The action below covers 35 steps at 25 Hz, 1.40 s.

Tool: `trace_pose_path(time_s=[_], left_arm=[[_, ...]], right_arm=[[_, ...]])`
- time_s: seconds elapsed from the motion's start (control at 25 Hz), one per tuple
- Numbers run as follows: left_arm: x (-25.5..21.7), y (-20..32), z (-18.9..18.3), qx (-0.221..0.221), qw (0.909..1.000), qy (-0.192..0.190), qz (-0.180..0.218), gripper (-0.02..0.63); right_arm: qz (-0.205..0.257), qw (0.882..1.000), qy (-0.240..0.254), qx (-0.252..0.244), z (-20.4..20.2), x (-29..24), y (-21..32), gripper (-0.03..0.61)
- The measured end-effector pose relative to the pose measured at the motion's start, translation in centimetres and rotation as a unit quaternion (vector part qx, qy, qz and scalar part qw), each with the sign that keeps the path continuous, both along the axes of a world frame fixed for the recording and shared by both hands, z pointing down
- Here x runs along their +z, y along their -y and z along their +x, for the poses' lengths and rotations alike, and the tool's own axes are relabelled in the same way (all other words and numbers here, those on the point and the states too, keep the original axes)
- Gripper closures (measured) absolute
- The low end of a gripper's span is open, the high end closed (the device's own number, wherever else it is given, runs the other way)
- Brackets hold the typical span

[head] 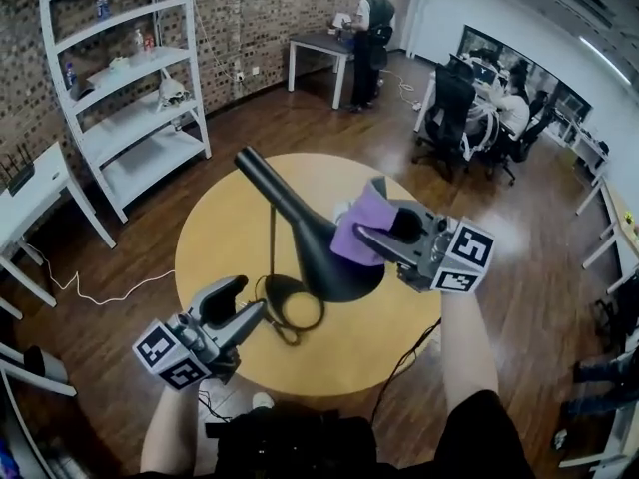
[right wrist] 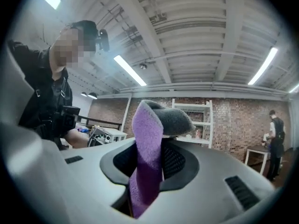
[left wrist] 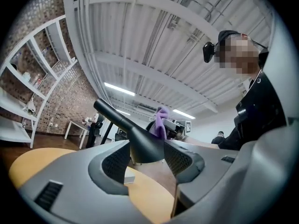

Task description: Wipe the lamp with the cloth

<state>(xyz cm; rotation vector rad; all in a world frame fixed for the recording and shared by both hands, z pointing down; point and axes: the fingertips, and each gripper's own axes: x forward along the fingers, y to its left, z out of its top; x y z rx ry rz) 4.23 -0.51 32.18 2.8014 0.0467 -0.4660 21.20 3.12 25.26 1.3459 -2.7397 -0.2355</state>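
Observation:
A black lamp stands on the round yellow table [head: 215, 238]. Its cone shade [head: 329, 262] is tilted, with the neck [head: 262, 180] running up to the left above a thin pole and a ring base [head: 292, 305]. My right gripper [head: 384, 236] is shut on a purple cloth [head: 359, 230], which lies against the right side of the shade. In the right gripper view the cloth [right wrist: 147, 153] stands up between the jaws of the right gripper [right wrist: 149, 158]. My left gripper [head: 243, 312] is open, low and left of the shade, near the base. In the left gripper view the shade [left wrist: 145, 146] shows beyond the left gripper [left wrist: 147, 161].
A white shelf unit [head: 130, 98] stands at the back left, with a white table [head: 30, 193] at the left edge. One person stands at a far desk [head: 371, 28]; others sit at desks [head: 504, 98] on the right, behind an office chair [head: 449, 108]. A cable [head: 404, 362] hangs off the table's front.

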Motion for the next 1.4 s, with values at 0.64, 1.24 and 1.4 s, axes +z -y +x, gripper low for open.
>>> trace_pose_path(time_s=[0.64,1.24,1.4], left_arm=[[-0.1,5.7,-1.4,-0.014,0.9996,-0.018,0.018,0.402],[1.0,4.8,2.3,0.023,0.9992,-0.021,-0.024,0.402],[1.6,4.4,2.0,0.013,0.9989,-0.02,-0.039,0.402]], right_arm=[[-0.172,0.98,-0.092,0.031,-1.9,2.0,11.7,0.469],[-0.116,0.991,0.041,0.056,1.3,4.1,0.2,0.468],[-0.078,0.991,0.074,0.083,1.8,4.0,-1.9,0.468]])
